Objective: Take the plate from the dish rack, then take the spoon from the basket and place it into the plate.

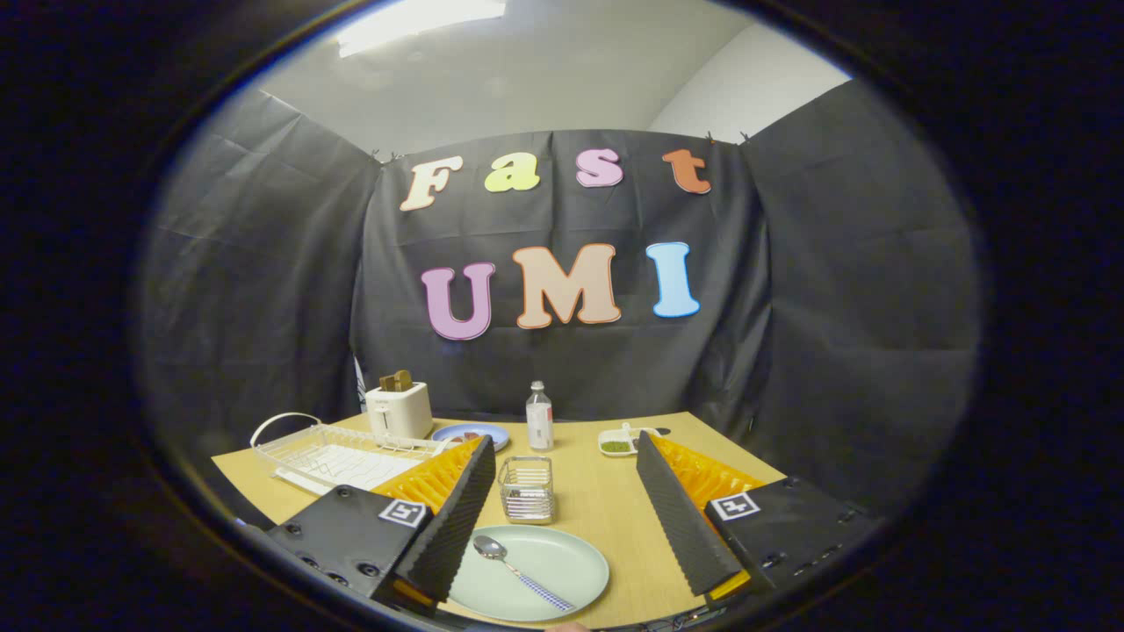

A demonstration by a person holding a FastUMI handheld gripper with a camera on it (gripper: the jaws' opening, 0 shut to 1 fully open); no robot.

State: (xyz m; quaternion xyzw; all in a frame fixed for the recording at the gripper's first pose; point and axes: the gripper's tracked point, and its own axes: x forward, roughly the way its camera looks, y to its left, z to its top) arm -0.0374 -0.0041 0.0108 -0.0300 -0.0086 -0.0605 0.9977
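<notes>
Spoon (520, 570) lying in plate (537, 572) on tabletop (606, 509), between released tongs (562, 527); basket (526, 489) is seen just beyond, dish rack (338, 456) alongside.

A pale green plate (544, 570) carries a silver spoon (520, 570) with a blue-and-white checked handle, on a light wooden table (606, 500) beside a silvery wire basket (527, 489).

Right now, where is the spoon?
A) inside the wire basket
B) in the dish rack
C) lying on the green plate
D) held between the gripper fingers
C: the spoon lies on the green plate, in front of the wire basket, while the gripper is open and holds nothing.
</notes>
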